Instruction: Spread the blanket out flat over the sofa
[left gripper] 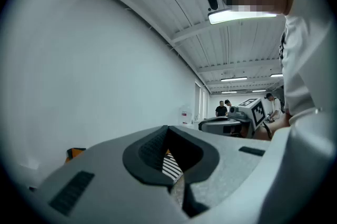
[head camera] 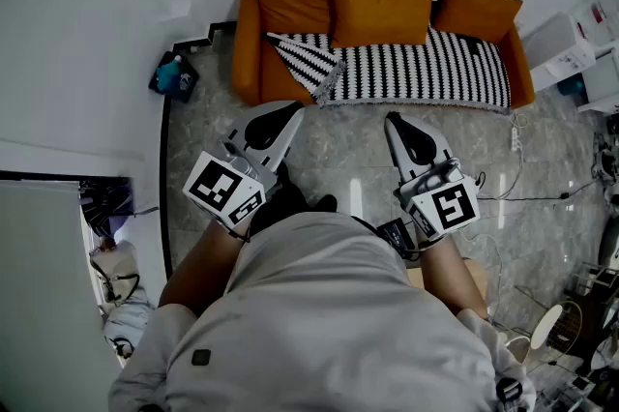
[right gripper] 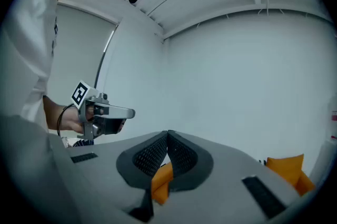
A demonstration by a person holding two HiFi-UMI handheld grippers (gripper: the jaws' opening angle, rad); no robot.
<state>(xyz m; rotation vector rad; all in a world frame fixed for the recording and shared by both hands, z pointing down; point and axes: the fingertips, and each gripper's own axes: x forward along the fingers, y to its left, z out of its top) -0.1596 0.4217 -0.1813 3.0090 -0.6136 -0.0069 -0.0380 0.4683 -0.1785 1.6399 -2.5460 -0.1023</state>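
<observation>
The orange sofa (head camera: 247, 43) stands against the far wall. A black-and-white zigzag blanket (head camera: 426, 67) lies over its seat, with one corner (head camera: 309, 62) folded back at the left end. Three orange cushions (head camera: 382, 9) lean on the backrest. My left gripper (head camera: 290, 112) and right gripper (head camera: 395, 120) hover over the floor in front of the sofa, apart from it, both shut and holding nothing. In the left gripper view the jaws (left gripper: 167, 128) meet, and a strip of blanket (left gripper: 171, 166) shows behind them. In the right gripper view the jaws (right gripper: 168, 133) meet, with orange sofa fabric (right gripper: 160, 181) behind.
A blue object (head camera: 174, 74) sits on the floor left of the sofa. White boxes (head camera: 566, 43) stand at its right end. A power strip (head camera: 515, 137) and cables (head camera: 527, 192) lie on the floor at the right. People stand far off (left gripper: 221, 108).
</observation>
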